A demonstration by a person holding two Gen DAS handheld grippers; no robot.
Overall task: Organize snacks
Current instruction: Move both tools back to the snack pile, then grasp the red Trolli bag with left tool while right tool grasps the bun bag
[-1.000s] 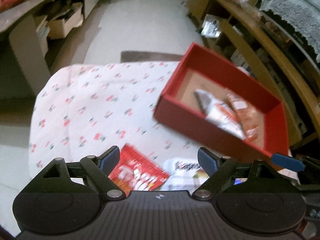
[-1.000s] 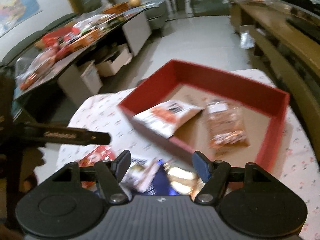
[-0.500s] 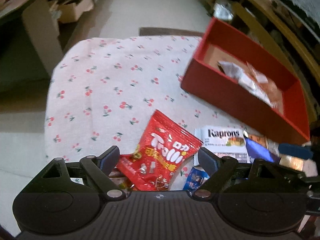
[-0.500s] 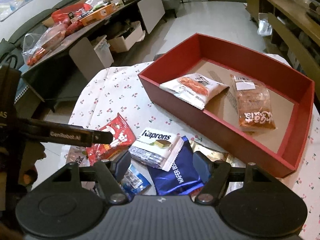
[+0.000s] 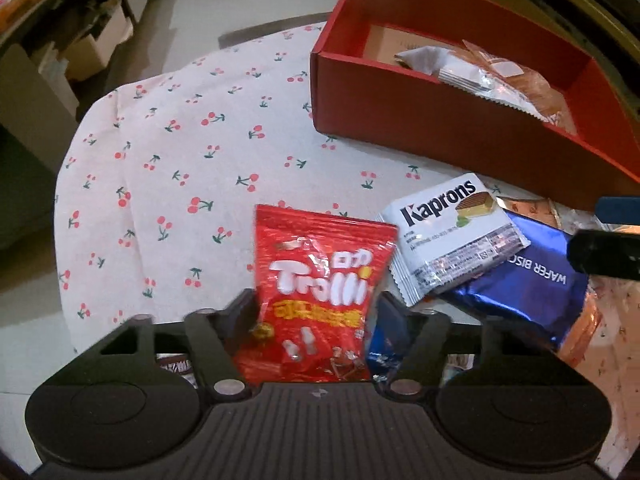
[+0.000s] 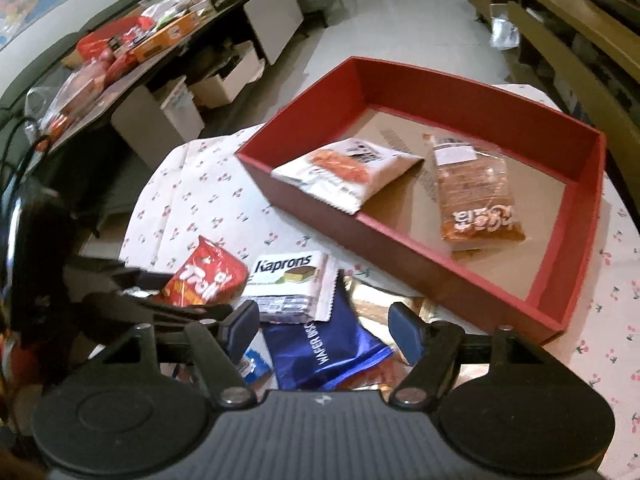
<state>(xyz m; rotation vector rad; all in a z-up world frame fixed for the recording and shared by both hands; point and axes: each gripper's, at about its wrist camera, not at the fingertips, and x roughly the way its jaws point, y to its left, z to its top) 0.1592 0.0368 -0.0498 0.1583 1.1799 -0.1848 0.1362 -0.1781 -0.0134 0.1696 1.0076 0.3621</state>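
While the left gripper (image 5: 316, 312) has just been closing, its jaws now clamp the lower half of the red gummy bag (image 5: 320, 296), which lies on the cherry-print tablecloth (image 5: 180, 152). Judged step: picking up this bag; next comes a lift and a carry toward 1 o'clock, clearing the near wall of the red box (image 5: 460, 120). Inside the box lie a white packet (image 6: 344, 168) and an orange packet (image 6: 476, 200). At 3 o'clock of the gummy bag, a white wafer pack (image 5: 452, 232) overlaps a blue wafer bag (image 5: 520, 288). Poised over that blue bag, the right gripper (image 6: 324, 324) stands open, holding nothing.
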